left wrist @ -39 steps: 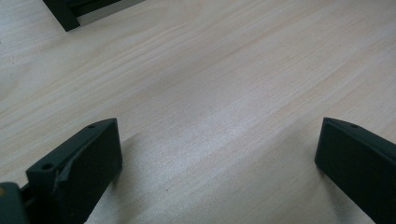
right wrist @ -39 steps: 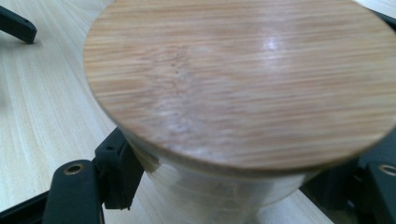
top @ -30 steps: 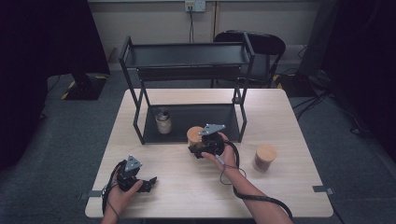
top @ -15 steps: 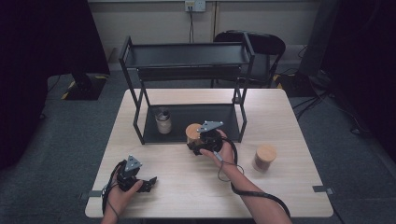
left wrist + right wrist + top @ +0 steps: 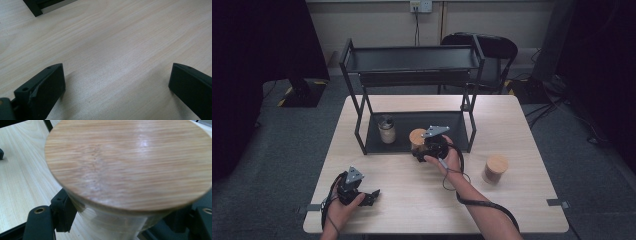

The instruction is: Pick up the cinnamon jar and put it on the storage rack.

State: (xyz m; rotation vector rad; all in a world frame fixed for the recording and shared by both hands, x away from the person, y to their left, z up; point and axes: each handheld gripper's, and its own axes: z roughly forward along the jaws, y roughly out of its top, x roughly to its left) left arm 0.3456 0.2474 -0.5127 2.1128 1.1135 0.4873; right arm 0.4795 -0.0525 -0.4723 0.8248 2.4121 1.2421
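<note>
- Table point(image 5: 522, 125): pale wood top, rectangular, standing on grey carpet; a dark chair point(image 5: 492, 47) stands behind its far edge.
- Shelf rack point(image 5: 412, 60): black metal frame with two levels, standing on the far half of the table; its lower tray point(image 5: 437, 122) sits low over the tabletop.
- Right gripper point(image 5: 421, 150): held at the front edge of the lower tray, jaws clamped on the glass body of a jar just under the lid, seen close in the right gripper view.
- Left gripper point(image 5: 371, 194): resting near the table's near left corner, well apart from the rack; jaws spread wide over bare wood, nothing between them.
- Held jar point(image 5: 130, 165): clear glass, round bamboo lid, upright at the tray's front edge.
- Second bamboo-lidded jar point(image 5: 495, 169): upright on the table right of the rack, standing free.
- Small jar point(image 5: 386, 129): dark lid, pale contents, on the left part of the lower tray.
</note>
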